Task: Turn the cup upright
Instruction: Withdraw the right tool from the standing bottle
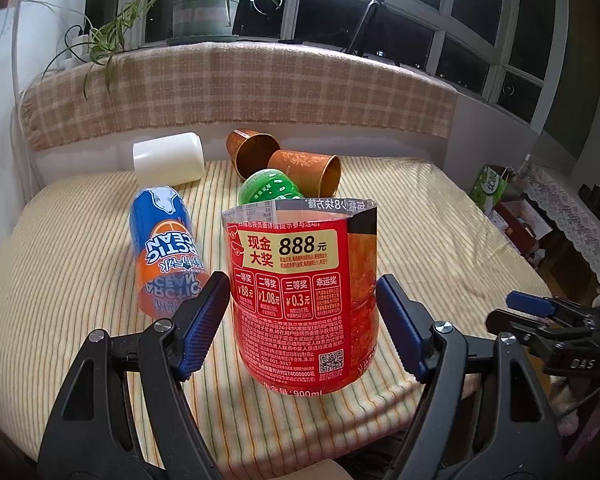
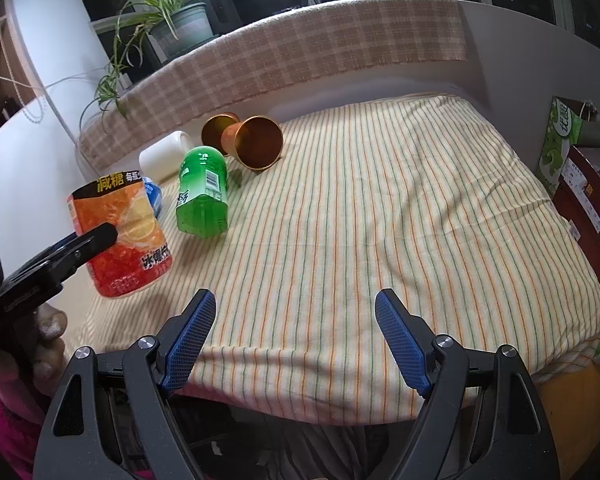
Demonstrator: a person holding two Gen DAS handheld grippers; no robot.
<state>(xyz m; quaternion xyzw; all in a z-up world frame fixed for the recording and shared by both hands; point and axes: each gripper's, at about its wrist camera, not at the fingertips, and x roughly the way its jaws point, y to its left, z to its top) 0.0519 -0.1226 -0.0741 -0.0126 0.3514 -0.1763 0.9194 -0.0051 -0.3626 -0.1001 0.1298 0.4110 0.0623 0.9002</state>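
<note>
Though spread, left claw [image 1: 304,320] beside red cup [image 1: 300,292]

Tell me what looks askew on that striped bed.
Nearly everything is tipped over: the blue cup, green cup, white cup and two copper cups lie on their sides. Only the red cup stands upright, between the left gripper jaws.

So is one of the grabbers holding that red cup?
Not clearly. The left gripper straddles the red cup mid-height, jaws open, with a small gap each side. The right gripper is open and empty.
</note>
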